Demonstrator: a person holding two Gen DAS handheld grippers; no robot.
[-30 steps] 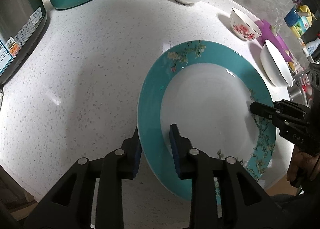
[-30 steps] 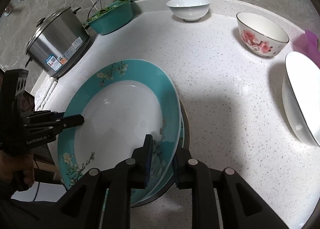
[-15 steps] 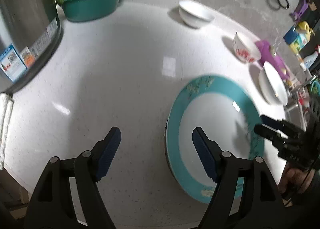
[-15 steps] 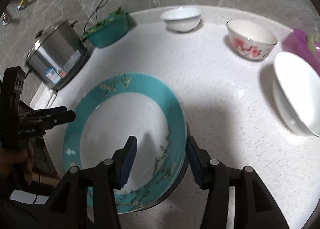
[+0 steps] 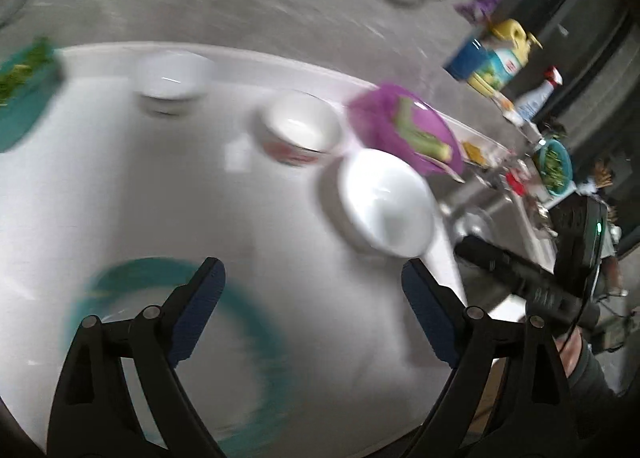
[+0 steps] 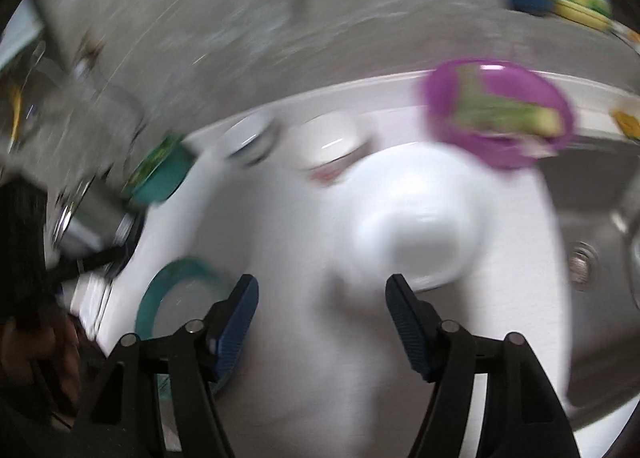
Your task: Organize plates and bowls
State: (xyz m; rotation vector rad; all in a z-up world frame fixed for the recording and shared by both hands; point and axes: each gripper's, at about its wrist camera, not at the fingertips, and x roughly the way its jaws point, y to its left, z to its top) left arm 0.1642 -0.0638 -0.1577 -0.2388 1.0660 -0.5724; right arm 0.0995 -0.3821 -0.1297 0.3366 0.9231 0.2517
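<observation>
Jaws of both grippers are being spread wide, nothing between them; the large white bowl (image 6: 416,234) is lying ahead of the right gripper (image 6: 322,322), the teal-rimmed plate (image 5: 256,322) resting on the table (image 5: 120,197) under the left gripper (image 5: 314,310).

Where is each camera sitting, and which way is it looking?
Left wrist view: sits on the left gripper, looking down across the white counter at the big white bowl; its open jaws and the right gripper show.
Right wrist view: sits on the right gripper, facing the same big white bowl and the sink; its open jaws show.
Shared: big white bowl, teal-rimmed plate, purple bowl.
</observation>
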